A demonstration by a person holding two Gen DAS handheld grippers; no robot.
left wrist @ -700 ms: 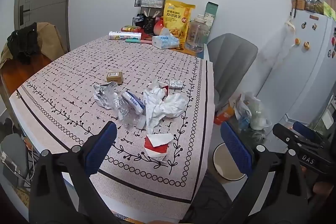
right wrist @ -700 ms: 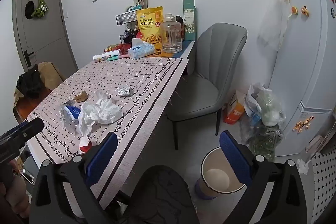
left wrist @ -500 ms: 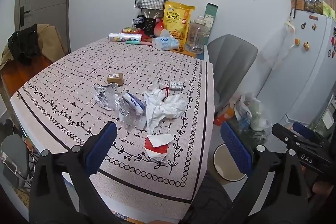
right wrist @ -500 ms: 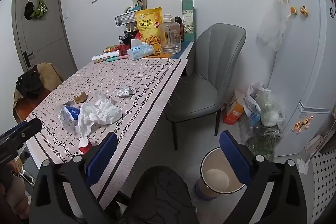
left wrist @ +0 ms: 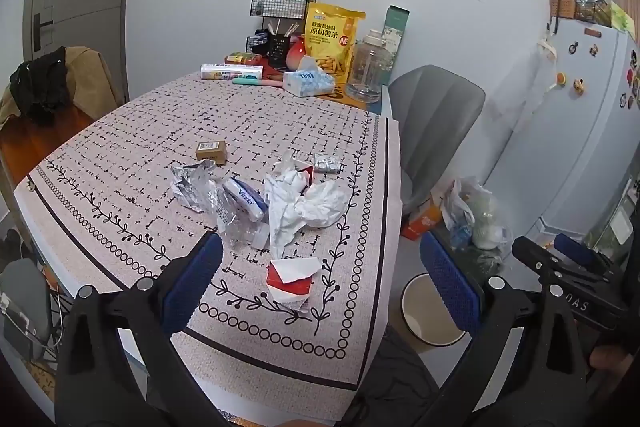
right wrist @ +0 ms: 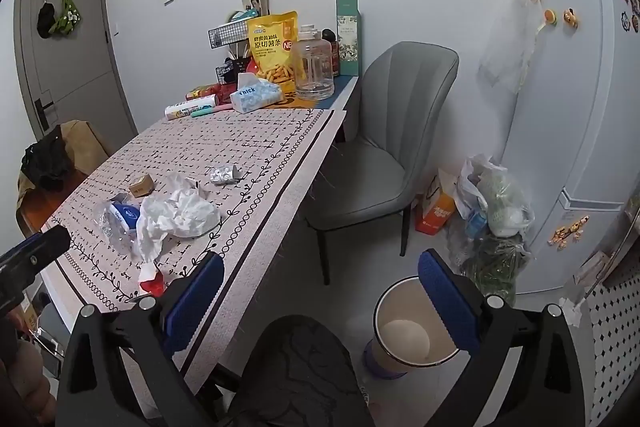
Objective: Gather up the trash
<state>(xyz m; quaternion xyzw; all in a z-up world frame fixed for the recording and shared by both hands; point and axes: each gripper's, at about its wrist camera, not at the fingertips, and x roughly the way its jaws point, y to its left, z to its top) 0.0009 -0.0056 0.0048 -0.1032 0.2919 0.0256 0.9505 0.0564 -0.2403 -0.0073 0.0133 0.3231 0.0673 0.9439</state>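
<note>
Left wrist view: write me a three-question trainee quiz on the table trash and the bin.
1. True or false: the left gripper holds the red carton.
2. Where does the bin stand? A) on the table B) on the floor right of the table C) on the chair
3. Fill in: the crumpled white tissue lies just ___ the red carton in the left wrist view.

Key: 1 false, its jaws are open and empty, and so are the right gripper's; 2 B; 3 behind.
</note>
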